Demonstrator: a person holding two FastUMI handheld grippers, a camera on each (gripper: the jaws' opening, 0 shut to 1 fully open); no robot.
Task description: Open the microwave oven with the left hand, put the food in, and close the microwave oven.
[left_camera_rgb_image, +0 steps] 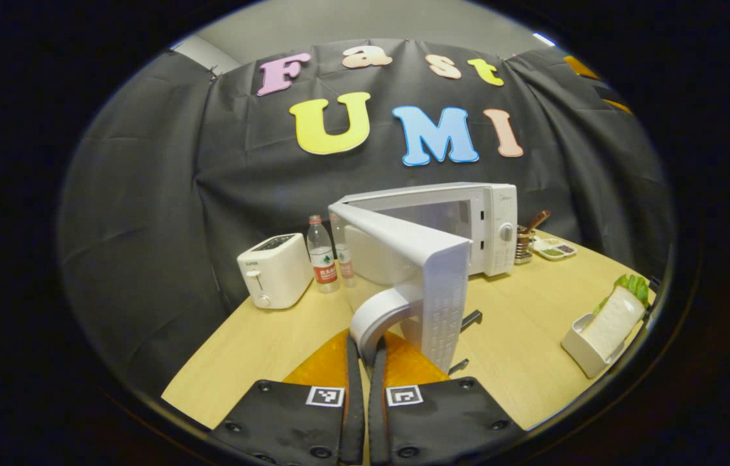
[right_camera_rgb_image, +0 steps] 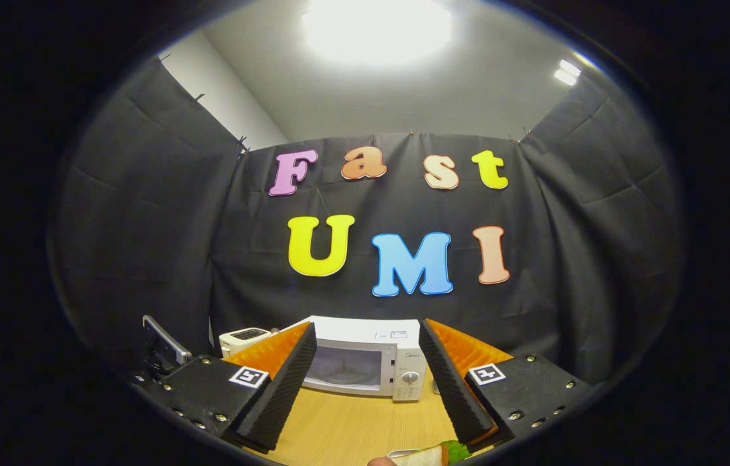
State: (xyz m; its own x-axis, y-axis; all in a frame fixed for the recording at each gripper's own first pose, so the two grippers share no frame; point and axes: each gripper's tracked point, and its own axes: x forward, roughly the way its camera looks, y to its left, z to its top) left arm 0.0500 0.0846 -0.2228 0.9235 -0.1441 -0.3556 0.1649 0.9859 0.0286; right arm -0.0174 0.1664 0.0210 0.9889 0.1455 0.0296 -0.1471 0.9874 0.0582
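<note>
The white microwave (left_camera_rgb_image: 491,223) stands at the back of the wooden table, its door (left_camera_rgb_image: 433,272) swung out toward me. My left gripper (left_camera_rgb_image: 366,340) is shut on the door's curved white handle (left_camera_rgb_image: 375,314). A sandwich with lettuce (left_camera_rgb_image: 614,317) stands in a white holder (left_camera_rgb_image: 575,346) near the table's right edge. In the right gripper view the microwave (right_camera_rgb_image: 371,362) lies straight ahead, its cavity and turntable showing between the fingers. My right gripper (right_camera_rgb_image: 367,327) is open and holds nothing. The sandwich (right_camera_rgb_image: 426,458) peeks in at the bottom edge, below the fingers.
A white toaster (left_camera_rgb_image: 274,268) and two water bottles (left_camera_rgb_image: 321,255) stand left of the microwave. A utensil holder (left_camera_rgb_image: 523,243) and a small dish tray (left_camera_rgb_image: 556,249) sit to its right. The toaster (right_camera_rgb_image: 245,335) also shows beside my right gripper's left finger.
</note>
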